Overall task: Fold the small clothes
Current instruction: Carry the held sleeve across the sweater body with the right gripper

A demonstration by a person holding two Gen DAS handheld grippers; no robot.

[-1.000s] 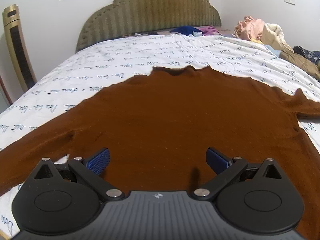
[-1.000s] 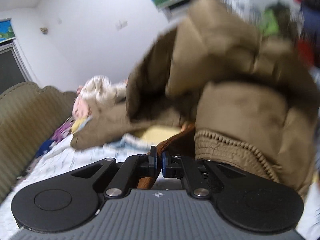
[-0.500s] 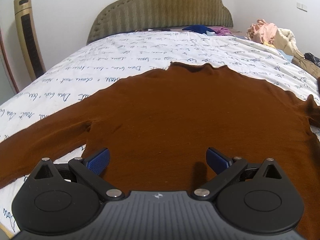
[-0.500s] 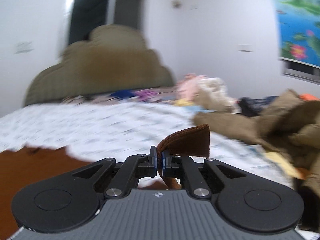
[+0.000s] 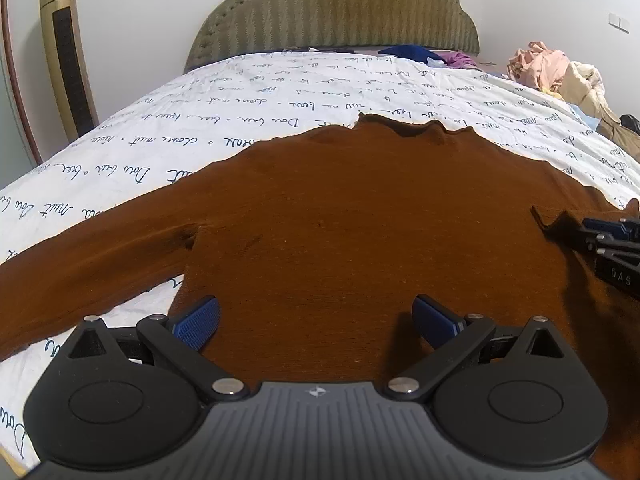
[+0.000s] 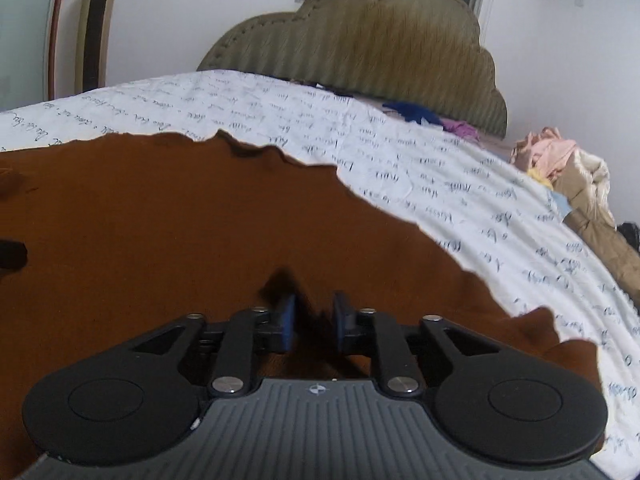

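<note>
Left gripper (image 5: 316, 320) spread wide over sweater (image 5: 360, 232); right gripper (image 6: 314, 322) jaws slightly parted, gripping nothing. Risk: folded sleeve (image 6: 540, 332) springs back, bunching on sheet (image 5: 240, 112)

White characters "0A5" on the black body of the right gripper (image 5: 600, 236), seen right of the left gripper's (image 5: 316, 318) fingers, dark cursive script printed all over the white bedsheet (image 5: 280, 92) ahead of both, upside down, words not legible

Matt brown knit sweater (image 5: 360, 232) on printed cotton bedsheet (image 5: 240, 112)
</note>
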